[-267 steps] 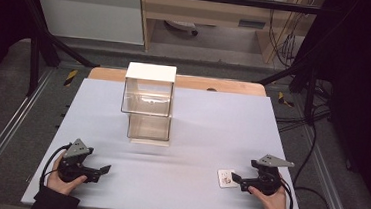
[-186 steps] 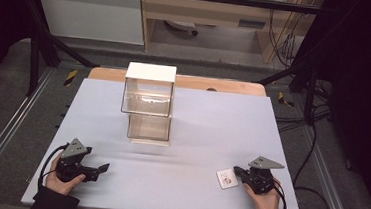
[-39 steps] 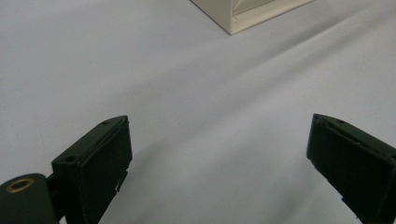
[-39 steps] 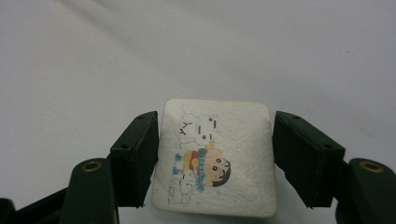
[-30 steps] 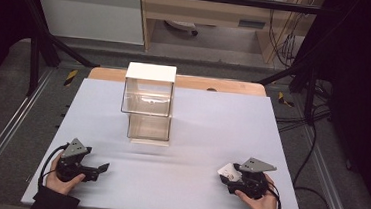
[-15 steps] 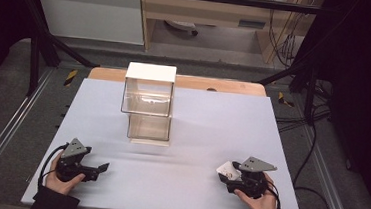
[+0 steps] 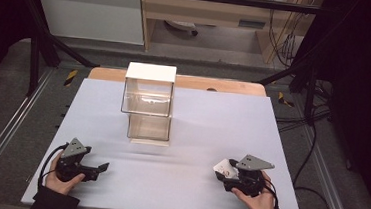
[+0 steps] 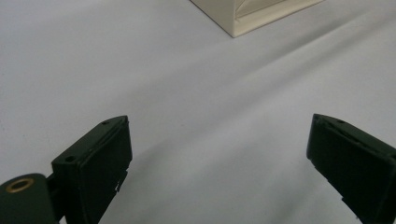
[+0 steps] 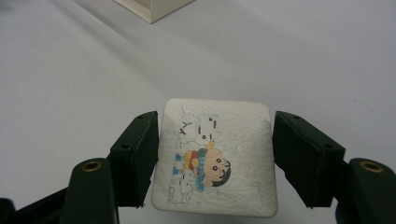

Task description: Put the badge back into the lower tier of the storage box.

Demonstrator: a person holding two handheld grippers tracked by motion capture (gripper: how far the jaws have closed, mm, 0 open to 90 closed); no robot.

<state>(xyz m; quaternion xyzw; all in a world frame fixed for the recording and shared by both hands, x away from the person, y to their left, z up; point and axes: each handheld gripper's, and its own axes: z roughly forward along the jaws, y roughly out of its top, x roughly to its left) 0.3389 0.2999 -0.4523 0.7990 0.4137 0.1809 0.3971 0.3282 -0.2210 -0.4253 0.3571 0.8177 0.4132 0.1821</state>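
Observation:
A white square pad (image 9: pixel 215 158) printed with a cartoon child and a snowman sits between the jaws of my right gripper (image 9: pixel 215 156). Both jaws press its side edges. In the high view the pad (image 7: pixel 222 166) pokes out ahead of the right gripper (image 7: pixel 224 171) at the table's near right. My left gripper (image 7: pixel 101 167) rests at the near left, its jaws wide apart over bare tabletop, nothing between them (image 8: pixel 219 158).
A tall clear two-tier box with a white lid (image 7: pixel 148 104) stands mid-table, toward the far side; its cream base corner shows in both gripper views (image 8: pixel 252 16) (image 9: pixel 154 7). The white table (image 7: pixel 212 121) ends near my hands, with a wooden strip at the back.
Over the earlier frames the right gripper slid left up to the pad and closed around it. In the last second nothing visibly moves. The left gripper stays put.

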